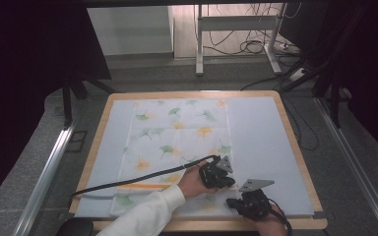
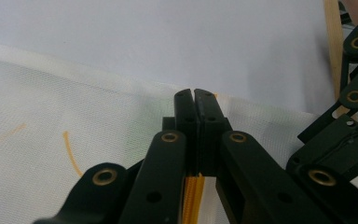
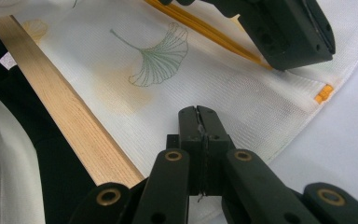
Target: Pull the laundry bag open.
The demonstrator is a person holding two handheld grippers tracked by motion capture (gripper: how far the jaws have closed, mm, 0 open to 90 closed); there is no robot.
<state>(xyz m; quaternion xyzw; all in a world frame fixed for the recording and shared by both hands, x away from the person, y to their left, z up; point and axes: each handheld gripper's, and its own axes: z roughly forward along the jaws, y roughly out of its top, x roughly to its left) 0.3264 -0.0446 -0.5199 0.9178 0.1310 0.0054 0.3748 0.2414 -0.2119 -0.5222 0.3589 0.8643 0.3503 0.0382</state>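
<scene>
Both hands work the near right corner of a thin white cloth printed with green and yellow ginkgo leaves (image 1: 177, 140), which lies flat on the pale blue mat of a wood-edged bench (image 1: 288, 128). The left gripper (image 2: 194, 95) has its jaws closed at the cloth's right-hand edge, an orange trim strip running beneath them; whether fabric is actually pinched there cannot be told. The right gripper (image 3: 198, 112), nearer the person at the bench's front edge, is closed too, and fine white threads seem caught along the seam of its jaws, so it appears to nip the cloth near the corner with the small orange tag (image 3: 324, 93).

The step looks like taking hold for a fold. To do it well, both hands should lift together and only slightly, keeping the edge between them taut, then carry it across low so the thin weave does not slip, sag or wrinkle.
</scene>
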